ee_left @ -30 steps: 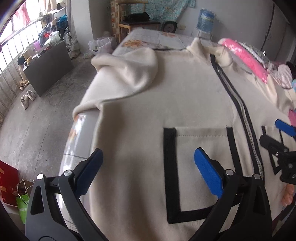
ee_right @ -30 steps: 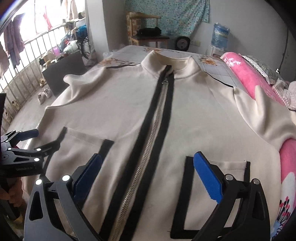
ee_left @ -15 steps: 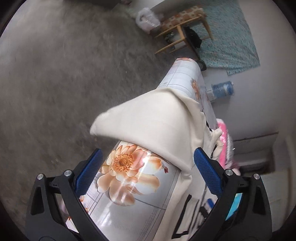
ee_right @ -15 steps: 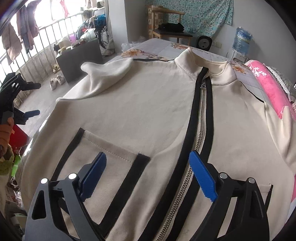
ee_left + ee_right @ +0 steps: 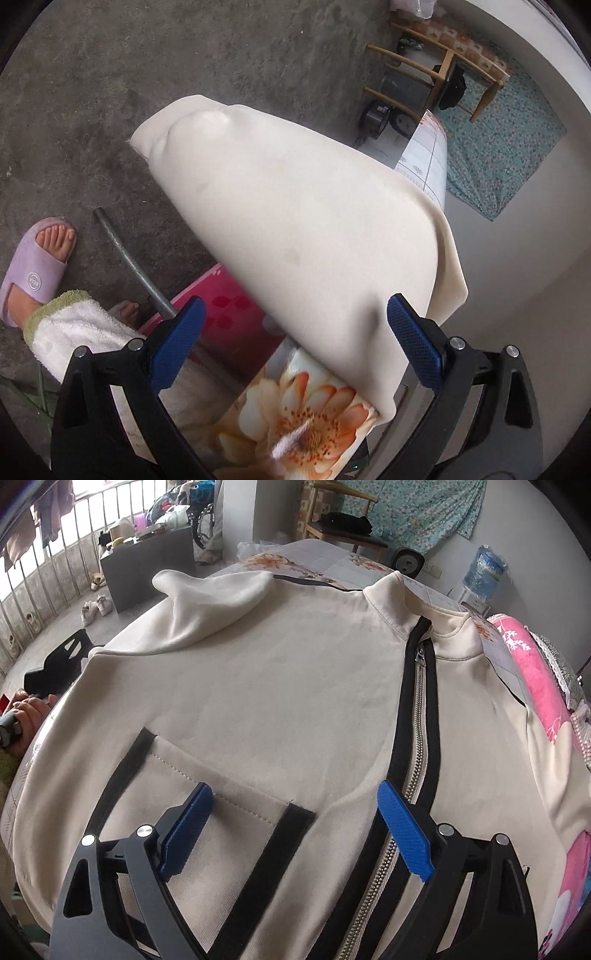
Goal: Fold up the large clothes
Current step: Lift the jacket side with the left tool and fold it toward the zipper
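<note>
A cream zip-up jacket [image 5: 280, 701] with black trim lies front up, spread across the table. Its left sleeve [image 5: 295, 229] hangs off the table's left edge; in the right wrist view the sleeve [image 5: 210, 602] bunches at the far left. My left gripper [image 5: 295, 339] is open, tilted down beside the table, with the sleeve's near part between its blue pads without touching them. My right gripper [image 5: 295, 827] is open and empty, just above the jacket between its left pocket [image 5: 207, 805] and the zipper [image 5: 413, 760].
The table has a floral cover [image 5: 303, 424]. A person's slippered foot [image 5: 37, 266] and a metal table leg [image 5: 129, 258] are below the left gripper. A pink blanket [image 5: 539, 679] lies along the right side. A wooden chair [image 5: 343, 520] stands beyond the table.
My left gripper swung from above the jacket to the table's left side and tilted down over the hanging sleeve. My right gripper shifted left across the jacket, from the right pocket to the left one.
</note>
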`<action>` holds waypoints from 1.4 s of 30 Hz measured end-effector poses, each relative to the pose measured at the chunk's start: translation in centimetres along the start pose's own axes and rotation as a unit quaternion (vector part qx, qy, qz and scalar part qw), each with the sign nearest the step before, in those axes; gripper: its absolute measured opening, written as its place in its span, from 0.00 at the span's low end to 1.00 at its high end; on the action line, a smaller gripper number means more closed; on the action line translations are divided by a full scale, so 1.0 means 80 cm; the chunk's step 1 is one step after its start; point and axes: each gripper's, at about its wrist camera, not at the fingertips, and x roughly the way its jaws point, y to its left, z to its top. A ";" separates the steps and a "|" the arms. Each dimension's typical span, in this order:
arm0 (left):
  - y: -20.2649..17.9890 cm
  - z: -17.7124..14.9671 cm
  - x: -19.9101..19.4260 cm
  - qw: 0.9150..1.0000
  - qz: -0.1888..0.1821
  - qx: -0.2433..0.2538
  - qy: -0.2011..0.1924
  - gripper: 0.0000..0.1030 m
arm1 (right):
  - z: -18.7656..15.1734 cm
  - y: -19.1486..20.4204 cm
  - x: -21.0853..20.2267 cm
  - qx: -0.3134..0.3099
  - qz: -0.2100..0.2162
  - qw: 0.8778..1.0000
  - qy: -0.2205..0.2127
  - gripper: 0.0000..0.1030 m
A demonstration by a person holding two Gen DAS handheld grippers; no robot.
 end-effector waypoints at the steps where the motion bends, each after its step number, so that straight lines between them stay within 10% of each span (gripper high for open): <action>1: -0.002 0.006 0.006 1.000 0.003 0.001 0.000 0.92 | 0.001 0.001 0.001 -0.002 -0.002 1.000 0.000 0.86; 11: -0.025 0.048 -0.006 0.997 0.064 0.008 -0.048 0.14 | 0.008 0.004 -0.006 -0.008 0.001 1.000 -0.012 0.86; 15: -0.111 0.017 -0.055 0.970 0.136 0.138 -0.147 0.06 | 0.010 0.003 -0.019 -0.010 0.002 0.999 -0.034 0.86; 19: -0.252 -0.085 -0.093 0.878 0.221 0.341 -0.253 0.06 | 0.007 -0.006 -0.043 -0.004 0.005 0.998 -0.064 0.86; 22: -0.341 -0.217 -0.067 0.750 0.284 0.516 -0.301 0.06 | -0.004 -0.016 -0.059 0.006 0.009 0.997 -0.079 0.86; 25: -0.368 -0.358 0.014 0.600 0.329 0.668 -0.292 0.07 | -0.017 -0.031 -0.073 0.020 0.005 0.996 -0.088 0.86; 27: -0.352 -0.422 0.071 0.542 0.339 0.728 -0.247 0.12 | -0.029 -0.047 -0.086 0.035 0.001 0.995 -0.095 0.86; 28: -0.341 -0.441 0.094 0.531 0.342 0.743 -0.223 0.16 | -0.036 -0.057 -0.094 0.046 -0.003 0.994 -0.099 0.86; 33: -0.250 -0.466 0.175 0.548 0.378 0.736 -0.123 0.48 | -0.083 -0.111 -0.127 0.102 -0.026 0.989 -0.104 0.86; 42: -0.130 -0.436 0.151 0.603 0.404 0.677 -0.121 0.82 | -0.135 -0.161 -0.093 0.165 -0.001 0.985 -0.042 0.86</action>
